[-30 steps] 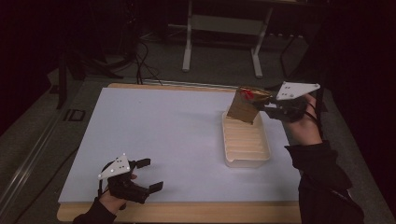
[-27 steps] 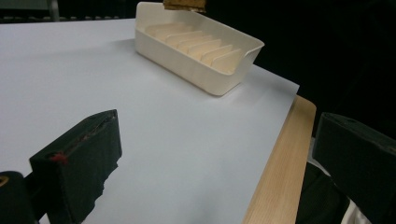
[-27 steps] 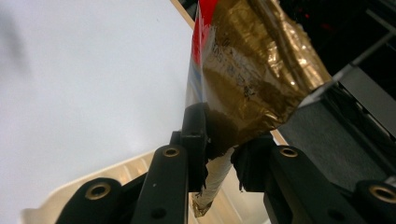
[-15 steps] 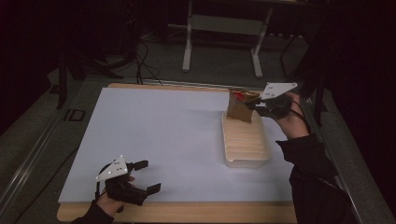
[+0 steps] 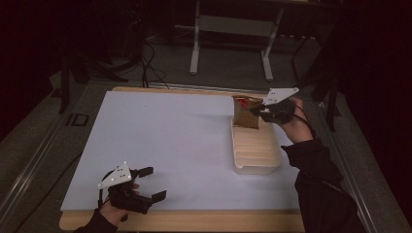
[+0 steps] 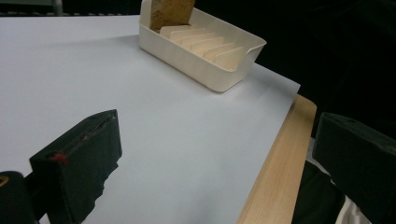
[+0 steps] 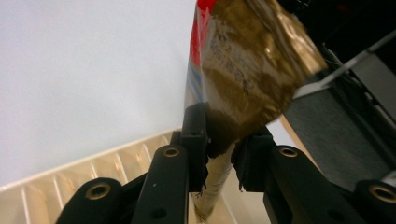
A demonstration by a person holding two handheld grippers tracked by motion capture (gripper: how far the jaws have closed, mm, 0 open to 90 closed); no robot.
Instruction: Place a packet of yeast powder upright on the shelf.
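**Nearly slotted: a snack packet held over the far end of the rack**

Currently, a brown foil packet (image 5: 245, 112) with a red top corner is pinched between the jaws of the right gripper (image 5: 257, 110), seen right of centre in the upper half of the high view. In the right gripper view the two black jaws are closed narrowly on the packet's (image 7: 247, 70) edge, and the foil is visibly crumpled where it is clamped. The packet is held upright at the far end of a cream slotted tray (image 5: 256, 150), with its lower edge apparently inside or just at the last slot; whether it touches the bottom cannot be told. The other slots are seen to be unfilled.

The left gripper (image 5: 148, 183) is held at the lower left of the high view, over the white table sheet (image 5: 165, 141), with its jaws spread wide and nothing between them, as the left gripper view confirms.

Several risks can be judged from here. Because the packet is gripped by one thin edge, it could be twisted or slid out of the jaws if it is pushed against a divider. If it is lowered slightly off line, the soft foil may be folded over a divider rather than seated. The light tray is not steadied by anything and might be nudged along the sheet. If released too high, the packet could be tipped over the tray's wall.
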